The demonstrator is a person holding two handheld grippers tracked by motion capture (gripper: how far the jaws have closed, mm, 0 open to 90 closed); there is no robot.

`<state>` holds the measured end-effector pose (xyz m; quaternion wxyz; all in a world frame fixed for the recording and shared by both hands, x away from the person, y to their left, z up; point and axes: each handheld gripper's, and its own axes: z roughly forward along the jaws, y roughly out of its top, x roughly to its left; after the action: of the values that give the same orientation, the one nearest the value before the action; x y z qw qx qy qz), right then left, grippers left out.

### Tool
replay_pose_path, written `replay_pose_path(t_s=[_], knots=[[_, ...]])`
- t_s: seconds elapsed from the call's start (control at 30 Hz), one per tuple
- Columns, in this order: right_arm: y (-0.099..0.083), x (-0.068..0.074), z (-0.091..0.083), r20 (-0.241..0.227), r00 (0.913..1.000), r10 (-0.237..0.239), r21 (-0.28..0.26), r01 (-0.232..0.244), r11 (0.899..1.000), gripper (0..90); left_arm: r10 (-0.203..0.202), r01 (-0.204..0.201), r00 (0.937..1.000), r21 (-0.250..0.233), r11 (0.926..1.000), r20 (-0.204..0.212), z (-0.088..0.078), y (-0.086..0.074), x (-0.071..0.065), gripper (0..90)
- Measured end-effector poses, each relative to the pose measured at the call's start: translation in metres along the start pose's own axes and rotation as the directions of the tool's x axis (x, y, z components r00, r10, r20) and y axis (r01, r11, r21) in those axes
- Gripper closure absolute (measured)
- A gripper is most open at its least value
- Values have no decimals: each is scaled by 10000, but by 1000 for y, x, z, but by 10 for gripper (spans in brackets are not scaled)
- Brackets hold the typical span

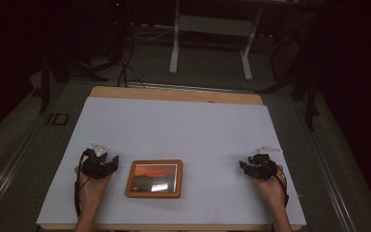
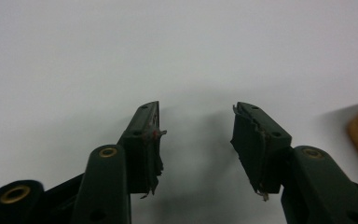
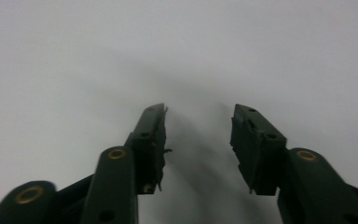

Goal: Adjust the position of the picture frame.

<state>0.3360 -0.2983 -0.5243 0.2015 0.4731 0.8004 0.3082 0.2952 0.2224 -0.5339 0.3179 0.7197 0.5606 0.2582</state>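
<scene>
Left tool (image 1: 107, 162) gaping, framed picture (image 1: 154, 178) beside, white table (image 1: 183, 125), dark room.

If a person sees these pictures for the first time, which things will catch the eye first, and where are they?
First comes the wooden picture frame with an orange sunset photo, lying flat near the front edge of the white table, the one warm colour in a dim room. On either side of it rest the left gripper and the right gripper, each in a hand, jaws open with nothing between them.

Dim room, white-legged desk (image 1: 212, 34) beyond table (image 1: 174, 94)
</scene>
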Motion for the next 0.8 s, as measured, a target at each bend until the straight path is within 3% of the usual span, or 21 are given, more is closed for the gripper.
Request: replay_pose_path(t_s=[0.13, 0.23, 0.27, 0.3, 0.37, 0.4, 0.5, 0.6, 0.73, 0.8], knots=[[6, 13, -5, -415, 9983, -415, -284, 403, 9988, 562, -189, 235, 9941, -427, 9988, 1064, -5, 0, 0, 528], [9, 20, -6, -700, 9961, -534, -407, 506, 9979, 554, 13, 52, 9906, -465, 9989, 1368, -5, 1, -2, 542], [11, 24, -6, -1027, 9934, -507, -514, 456, 9976, 557, 120, -45, 9865, -463, 9989, 1633, -6, 1, -4, 542], [12, 26, -6, -1160, 9919, -524, -561, 461, 9974, 559, 120, -45, 9865, -463, 9989, 1633, -6, 1, -4, 541], [12, 26, -6, -1160, 9919, -524, -561, 461, 9974, 559, 132, -61, 9843, -411, 9991, 1762, -6, 2, -5, 541], [15, 35, -5, -1370, 9885, -645, -664, 558, 9962, 597, 337, -249, 9768, -442, 9987, 2113, -8, 3, -9, 534], [17, 43, -6, -1716, 9821, -781, -815, 648, 9946, 644, 541, -448, 9727, -464, 9979, 2255, -8, 3, -13, 523], [22, 51, -7, -1716, 9795, -1058, -980, 899, 9911, 709, 766, -670, 9678, -480, 9966, 2399, -8, 4, -16, 518], [32, 62, -13, -2041, 9673, -1503, -1265, 1262, 9839, 750, 830, -697, 9637, -610, 9957, 2539, -10, 4, -17, 515], [38, 70, -16, -2173, 9580, -1868, -1446, 1577, 9768, 754, 811, -671, 9647, -636, 9957, 2507, -10, 4, -16, 503]])
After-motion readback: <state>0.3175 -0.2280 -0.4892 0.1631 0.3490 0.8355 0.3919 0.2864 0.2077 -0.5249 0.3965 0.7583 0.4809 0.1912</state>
